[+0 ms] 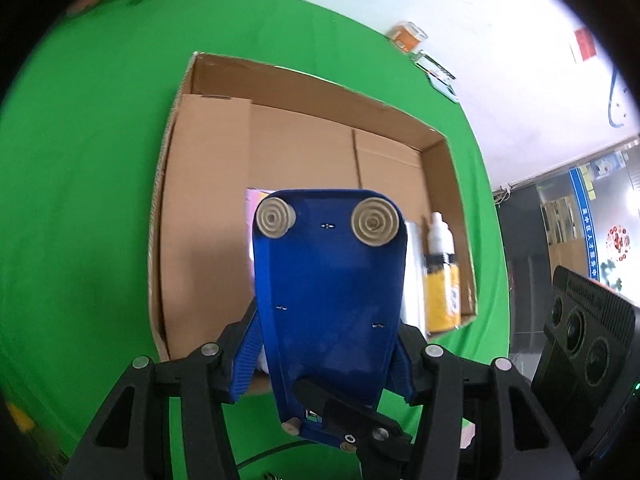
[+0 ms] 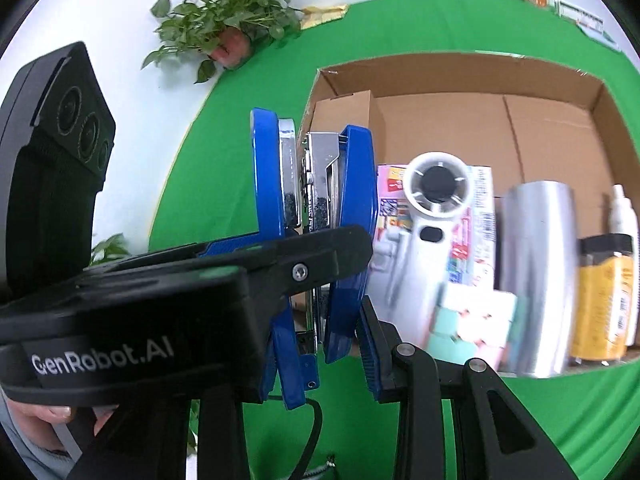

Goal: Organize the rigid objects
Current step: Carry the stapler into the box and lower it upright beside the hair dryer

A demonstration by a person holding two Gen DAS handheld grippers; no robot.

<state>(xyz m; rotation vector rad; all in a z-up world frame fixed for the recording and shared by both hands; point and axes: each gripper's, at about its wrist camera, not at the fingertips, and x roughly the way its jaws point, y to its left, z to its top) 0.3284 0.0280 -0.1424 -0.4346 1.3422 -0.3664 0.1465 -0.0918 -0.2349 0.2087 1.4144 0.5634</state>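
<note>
Blue stapler carried by 2 grippers above the cardboard box

The left gripper [image 1: 326, 364] clamps the blue stapler [image 1: 328, 280] across its base, part-open jaws pressed on both sides; the right gripper [image 2: 320, 344] pinches the same stapler [image 2: 316, 200] narrowly at its rear, near the hinge. It hangs over the near edge of the cardboard box [image 1: 304, 80]. My worry: 2 hands pulling on 1 hinged tool could twist it out of a grip, or swing it into the handheld fan [image 2: 424, 232], steel tumbler [image 2: 536, 272] or yellow bottle [image 2: 604, 300] packed along the near wall. The box sits on a green cloth [image 1: 80, 160] over a round table; a potted plant [image 2: 228, 28] and white wall stand behind.
</note>
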